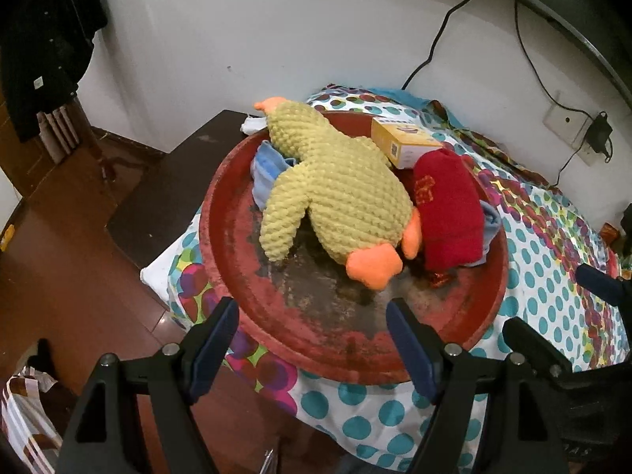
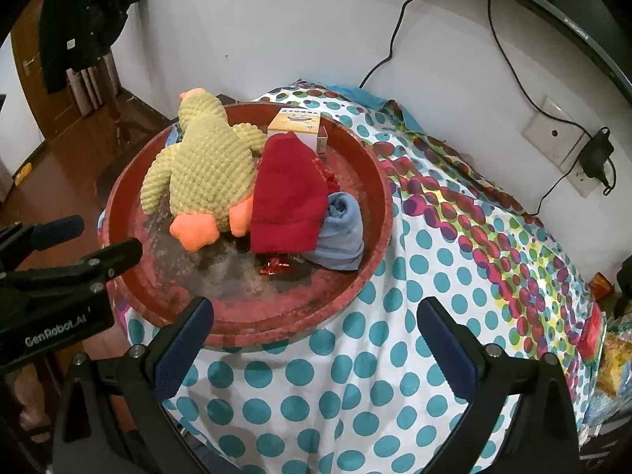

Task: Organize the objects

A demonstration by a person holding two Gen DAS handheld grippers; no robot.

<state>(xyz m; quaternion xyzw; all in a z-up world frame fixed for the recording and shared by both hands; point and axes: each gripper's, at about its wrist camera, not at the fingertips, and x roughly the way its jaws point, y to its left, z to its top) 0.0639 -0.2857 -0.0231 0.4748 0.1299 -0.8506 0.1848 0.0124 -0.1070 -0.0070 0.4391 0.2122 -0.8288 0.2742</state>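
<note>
Nearest the camera: left gripper (image 1: 312, 328), fingers spread wide and empty, hanging over the near rim of the red tray (image 1: 221, 205).
Right gripper: right gripper (image 2: 316, 326) also spread and holding nothing, poised over the near right edge of the tray and the polka-dot cloth (image 2: 395, 375) beside it.
Where the things are: all gathered in the tray, which sits on the cloth-covered surface; whether that is a tabletop or a bed I cannot tell.
Plush duck: yellow plush duck (image 1: 335, 181) lies face down, its long axis running from the far left rim toward the near middle, orange feet (image 1: 373, 266) pointing at the left fingers.
Red cloth: red cloth (image 2: 288, 197) lies touching the duck's right side, long axis roughly parallel to it.
Blue cloth: blue cloth (image 2: 339, 233) is tucked against the red one on the right, on the right gripper's side.
Box: small yellow box (image 2: 296, 124) stands at the far rim, behind both.
Wrapper: red foil wrapper (image 2: 274, 265) lies on bare tray floor just in front of the red cloth.
Nearer gripper: judging by the views, left is nearer the duck's feet, right is nearer the blue cloth and wrapper.
Deciding relation: everything lies straight ahead and below, so either reach is likely forward and down.
</note>
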